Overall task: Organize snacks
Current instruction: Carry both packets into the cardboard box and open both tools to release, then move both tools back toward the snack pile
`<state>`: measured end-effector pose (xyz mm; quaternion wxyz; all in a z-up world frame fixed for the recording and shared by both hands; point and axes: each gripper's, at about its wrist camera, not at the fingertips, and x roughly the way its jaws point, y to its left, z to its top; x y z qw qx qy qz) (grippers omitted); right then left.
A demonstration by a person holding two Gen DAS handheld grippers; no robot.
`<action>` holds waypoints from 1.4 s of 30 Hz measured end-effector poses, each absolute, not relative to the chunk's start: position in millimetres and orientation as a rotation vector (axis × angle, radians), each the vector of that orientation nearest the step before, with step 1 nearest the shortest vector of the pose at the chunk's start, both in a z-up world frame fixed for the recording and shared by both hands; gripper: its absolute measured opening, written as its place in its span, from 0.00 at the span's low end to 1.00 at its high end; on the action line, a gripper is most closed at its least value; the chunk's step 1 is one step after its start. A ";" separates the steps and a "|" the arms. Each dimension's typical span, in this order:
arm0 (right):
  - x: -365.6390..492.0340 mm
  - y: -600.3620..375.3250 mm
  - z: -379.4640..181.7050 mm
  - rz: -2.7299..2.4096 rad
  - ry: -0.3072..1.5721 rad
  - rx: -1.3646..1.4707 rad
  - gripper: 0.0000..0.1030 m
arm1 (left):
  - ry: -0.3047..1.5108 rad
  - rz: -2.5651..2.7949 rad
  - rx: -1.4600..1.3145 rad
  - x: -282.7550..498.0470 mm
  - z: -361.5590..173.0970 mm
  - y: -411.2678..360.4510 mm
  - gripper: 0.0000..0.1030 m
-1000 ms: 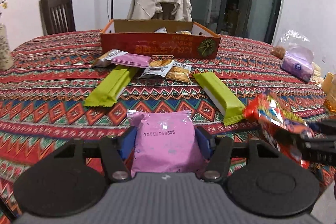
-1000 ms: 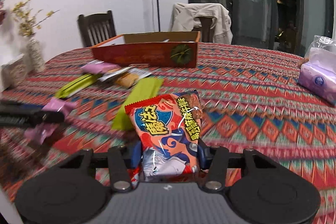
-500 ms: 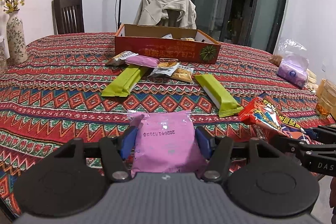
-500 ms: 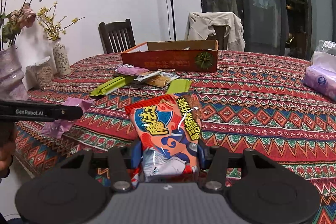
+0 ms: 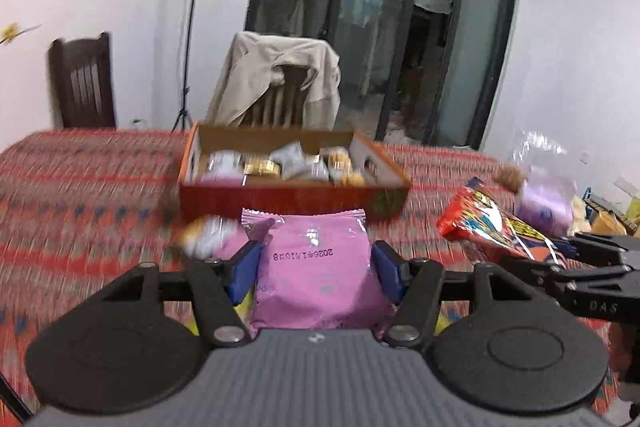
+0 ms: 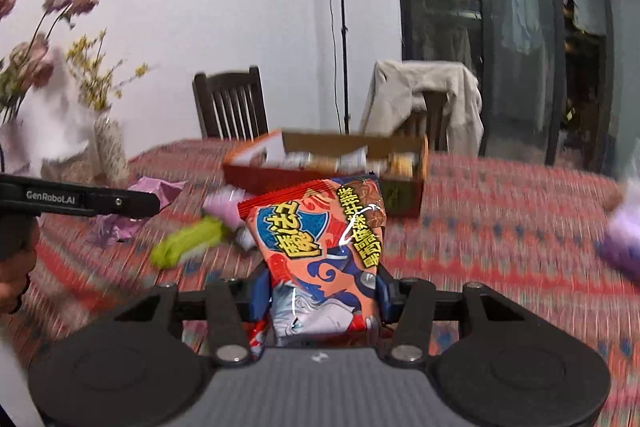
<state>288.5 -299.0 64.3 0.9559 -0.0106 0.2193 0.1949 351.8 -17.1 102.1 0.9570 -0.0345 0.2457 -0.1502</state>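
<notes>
My left gripper [image 5: 316,269] is shut on a pink snack packet [image 5: 316,275] and holds it above the table, just short of the red cardboard box [image 5: 292,197], which holds several small wrapped snacks. My right gripper [image 6: 322,287] is shut on a red and blue snack bag [image 6: 320,247], held up in front of the same box [image 6: 324,167]. The red bag also shows at the right of the left wrist view [image 5: 492,227]. The pink packet shows at the left of the right wrist view [image 6: 156,191].
A patterned tablecloth [image 5: 80,187] covers the table. Loose snacks lie before the box, among them a green bar [image 6: 188,243]. A vase with flowers [image 6: 108,147] stands at the left. A purple tissue pack [image 5: 548,203] lies at the right. Chairs stand behind the table.
Both grippers have risen and moved forward towards the box with their packets still held. The box is now much closer and I see into it.
</notes>
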 end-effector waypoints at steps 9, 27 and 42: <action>518.6 -290.9 107.8 0.413 0.577 0.130 0.48 | 0.654 -0.267 -0.061 554.5 103.3 -31.6 0.61; 652.1 -238.5 24.1 0.307 0.866 0.216 0.73 | 0.826 -0.195 -0.109 664.6 47.0 -21.0 0.66; 565.9 -274.5 125.3 0.344 0.645 0.059 0.68 | 0.578 -0.173 0.032 537.9 150.2 3.6 0.67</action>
